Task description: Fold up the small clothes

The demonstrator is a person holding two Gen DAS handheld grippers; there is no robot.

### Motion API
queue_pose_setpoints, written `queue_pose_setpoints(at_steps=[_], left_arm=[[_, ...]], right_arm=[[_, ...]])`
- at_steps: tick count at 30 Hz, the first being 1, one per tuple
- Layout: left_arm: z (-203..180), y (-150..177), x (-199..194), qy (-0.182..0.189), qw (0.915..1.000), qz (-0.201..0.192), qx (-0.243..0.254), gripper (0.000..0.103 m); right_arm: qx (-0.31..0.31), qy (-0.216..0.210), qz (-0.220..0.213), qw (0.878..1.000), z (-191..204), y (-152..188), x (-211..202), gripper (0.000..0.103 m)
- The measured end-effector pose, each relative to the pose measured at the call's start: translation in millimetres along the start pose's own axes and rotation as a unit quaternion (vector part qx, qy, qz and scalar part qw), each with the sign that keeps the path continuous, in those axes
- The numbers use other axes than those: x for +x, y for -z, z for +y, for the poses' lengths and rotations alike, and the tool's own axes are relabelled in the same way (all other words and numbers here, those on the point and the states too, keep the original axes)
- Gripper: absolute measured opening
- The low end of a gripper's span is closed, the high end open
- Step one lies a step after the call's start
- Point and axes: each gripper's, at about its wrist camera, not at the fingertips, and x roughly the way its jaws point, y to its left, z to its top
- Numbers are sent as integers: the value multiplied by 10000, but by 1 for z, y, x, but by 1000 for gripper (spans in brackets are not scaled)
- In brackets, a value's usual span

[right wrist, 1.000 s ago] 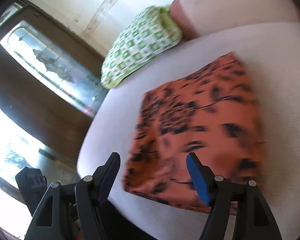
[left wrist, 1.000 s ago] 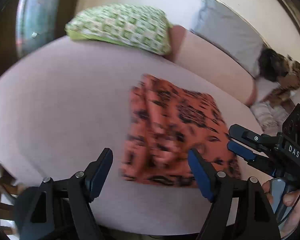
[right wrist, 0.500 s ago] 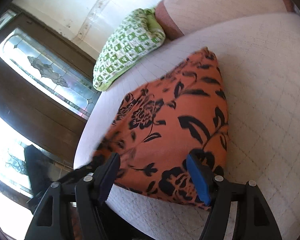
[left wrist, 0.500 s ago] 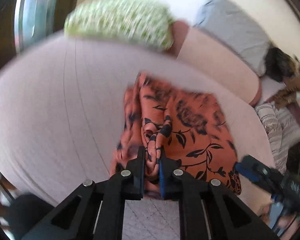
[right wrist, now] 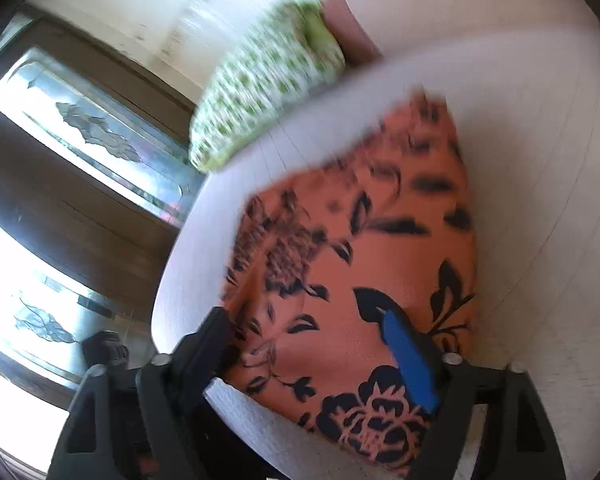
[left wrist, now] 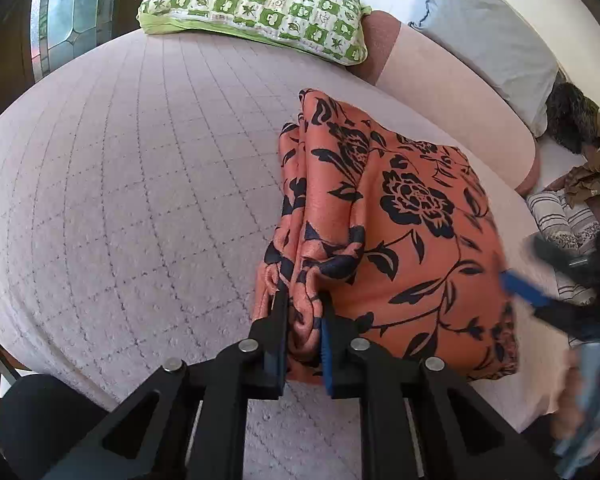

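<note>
While left gripper (left wrist: 303, 312) pinches the orange floral cloth's (left wrist: 400, 216) bunched near-left corner, right gripper (right wrist: 308, 344), jaws just widening, straddles its near-right corner unclamped.

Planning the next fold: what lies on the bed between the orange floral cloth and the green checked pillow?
Only bare quilted bedspread lies between the orange floral cloth and the green checked pillow; the left wrist view shows it clearly.

garment (left wrist: 400, 216): lies on the bed (left wrist: 140, 184), centre-right in the left wrist view
pillow (left wrist: 260, 4): on the bed, at 11 o'clock from the garment
left gripper (left wrist: 303, 320): at the garment's 6 o'clock edge
right gripper (right wrist: 304, 344): over the garment's near edge
</note>
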Motion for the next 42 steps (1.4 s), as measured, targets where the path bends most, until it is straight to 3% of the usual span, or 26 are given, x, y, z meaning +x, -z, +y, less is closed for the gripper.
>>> queue_pose_setpoints(at_steps=[2,5,8,10,12,14,16,19,21,24,26,28,30,32,33,35,36,39,42], left_arm=[[-6,-6,-17,-115,9998,-122,49,21],[-22,-23,-56,-320,9952,-821,433,22],[-49,-47,-59,115,9918,-1002,785,34],[-62,-58,-41,112,9905,-944,997,37],[-62,-68,3,168,9941,-373,1007,37],[-48,-66,52,-469,9935,230,1013,33],[-43,-62,57,-545,9916,55,1168,28],[-48,-61,55,-603,9895,-8,1311,28],[-45,-62,57,-511,9914,-9,1203,28],[-42,-60,54,-536,9904,-49,1272,28],[-39,-58,52,-519,9900,-75,1312,28],[-38,-53,47,-465,9903,-90,1306,28],[-40,-53,41,-501,9898,-64,1330,28],[-49,-58,22,-422,9910,-208,1253,33],[-54,-60,13,-376,9899,-368,1316,41],[-70,-60,-2,-313,9828,-804,1634,52],[-73,-60,1,-339,9815,-793,1712,53],[-57,-55,59,-589,9847,264,1619,53],[-61,-47,54,-674,9786,-41,1941,53]], right_arm=[[362,-196,102,9991,-14,2,10,83],[481,-416,81,9979,-19,1,10,84],[564,-562,73,9968,-24,1,10,84],[567,-610,49,9965,-25,2,9,84],[578,-667,73,9961,-25,2,9,84],[724,-784,115,9942,-29,-1,4,84],[863,-918,-85,9920,-33,-9,-13,84],[740,-555,-557,9942,-44,-28,-34,84],[1019,-305,-390,9936,-64,-41,-23,84],[1327,-181,186,9908,-90,-44,14,82],[1103,-217,400,9929,-80,-41,27,55],[877,13,312,9957,-68,-42,26,44],[802,189,261,9963,-64,-41,26,41],[555,504,305,9967,-57,-40,30,41],[508,545,287,9968,-54,-40,31,41],[435,607,283,9968,-50,-40,31,41],[413,610,285,9969,-49,-41,31,44],[611,442,276,9968,-55,-44,23,56],[698,360,-255,9966,-58,-58,1,78]])
